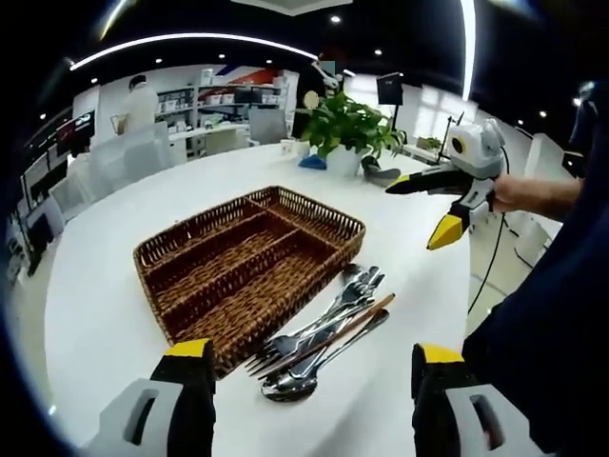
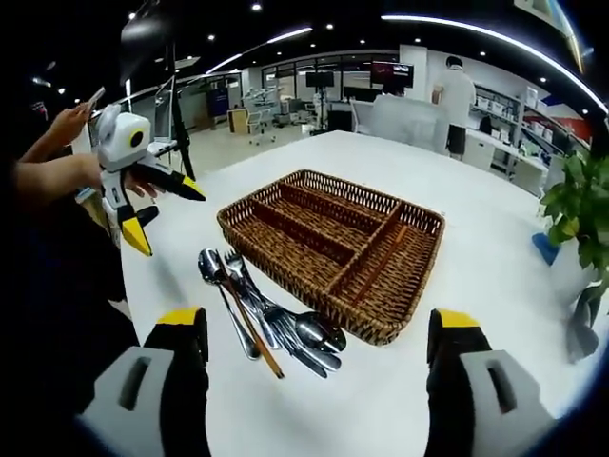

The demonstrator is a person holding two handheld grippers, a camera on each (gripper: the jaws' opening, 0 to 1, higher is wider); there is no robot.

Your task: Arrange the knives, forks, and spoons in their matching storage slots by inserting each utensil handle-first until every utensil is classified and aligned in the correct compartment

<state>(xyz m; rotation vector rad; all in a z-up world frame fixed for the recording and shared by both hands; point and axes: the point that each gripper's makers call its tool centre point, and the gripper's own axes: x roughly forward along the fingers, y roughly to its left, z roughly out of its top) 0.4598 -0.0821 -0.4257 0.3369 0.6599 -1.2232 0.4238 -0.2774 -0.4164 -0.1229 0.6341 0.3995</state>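
Both grippers (image 1: 314, 381) (image 2: 319, 357) hung spread, empty, above table (image 1: 105, 314). Cutlery (image 1: 324, 333) lay heaped touching tray (image 1: 243, 267), at its 4 o'clock in left view (tray empty). Risk: tangled pile, so pinch likely lifts two pieces, or slips.

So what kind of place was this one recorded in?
Probably an open-plan office or lab: a big white table, shelving along the back wall, ceiling light strips and a potted plant.

light: bright, even, from ceiling strips (image 1: 190, 43) and spots | shadows: soft, faint on white table (image 1: 95, 314) | glare: mild on cutlery (image 2: 276, 328) | edges: strong fisheye bending | focus: sharp centrally, softer far back
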